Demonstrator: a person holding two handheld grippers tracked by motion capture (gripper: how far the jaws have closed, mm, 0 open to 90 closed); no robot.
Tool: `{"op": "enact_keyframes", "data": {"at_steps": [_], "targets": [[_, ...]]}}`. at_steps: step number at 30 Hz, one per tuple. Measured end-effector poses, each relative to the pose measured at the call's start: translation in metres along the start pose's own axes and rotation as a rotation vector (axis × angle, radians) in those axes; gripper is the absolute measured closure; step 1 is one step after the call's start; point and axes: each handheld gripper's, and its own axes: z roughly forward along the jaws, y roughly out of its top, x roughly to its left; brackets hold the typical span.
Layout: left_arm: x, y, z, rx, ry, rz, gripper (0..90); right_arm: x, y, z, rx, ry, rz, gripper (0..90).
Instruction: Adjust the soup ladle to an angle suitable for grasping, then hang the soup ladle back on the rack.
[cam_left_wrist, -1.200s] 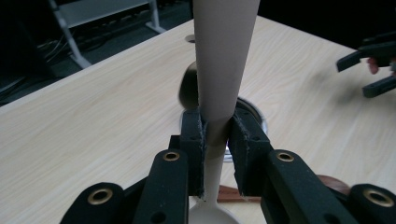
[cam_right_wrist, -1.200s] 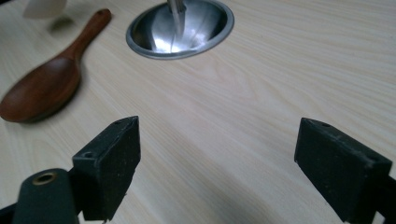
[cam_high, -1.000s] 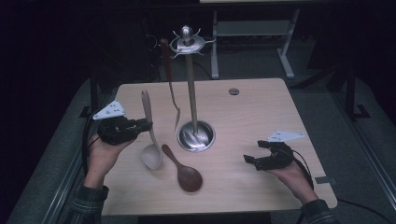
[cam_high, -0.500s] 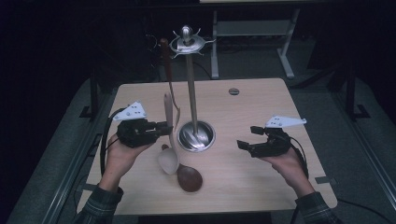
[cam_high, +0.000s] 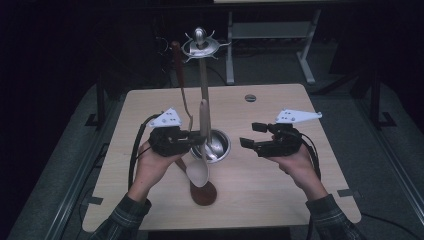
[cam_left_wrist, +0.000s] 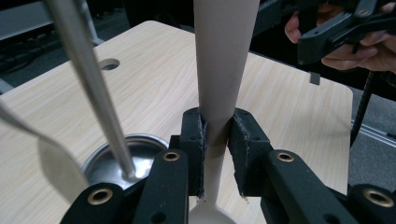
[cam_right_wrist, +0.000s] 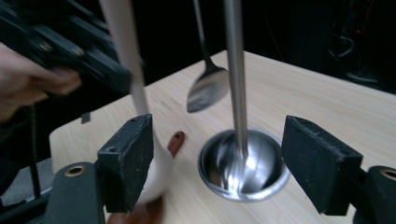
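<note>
The left gripper (cam_high: 192, 138), jaws pinching the pale spoon (cam_left_wrist: 219, 70), is carrying it from frame left toward the rack pole (cam_high: 203, 85); the right gripper (cam_high: 252, 136), jaws spread but narrowing around nothing, is rising alongside.

**Me:** My high cam sits above the near edge, looking forward and down over the whole table (cam_high: 280, 200).

**You:** And the gripper cams?

**Me:** Both ride super close behind their jaws. Left one faces 3 o'clock, right one faces 9. They share the stand (cam_high: 204, 90) (cam_left_wrist: 88, 84) (cam_right_wrist: 236, 70) at the middle.
</note>
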Motion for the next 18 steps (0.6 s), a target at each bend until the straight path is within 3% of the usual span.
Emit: {"op": "enact_keyframes", "data": {"at_steps": [10,18], "targets": [[-0.011,0.007,0.026,-0.001,-0.024,0.004,76.0,0.018,0.023,0.015,-0.056,0.085,-0.043,33.1],[-0.017,0.008,0.034,-0.011,-0.028,0.006,76.0,0.025,0.029,0.034,-0.068,0.121,-0.064,48.5]]}}
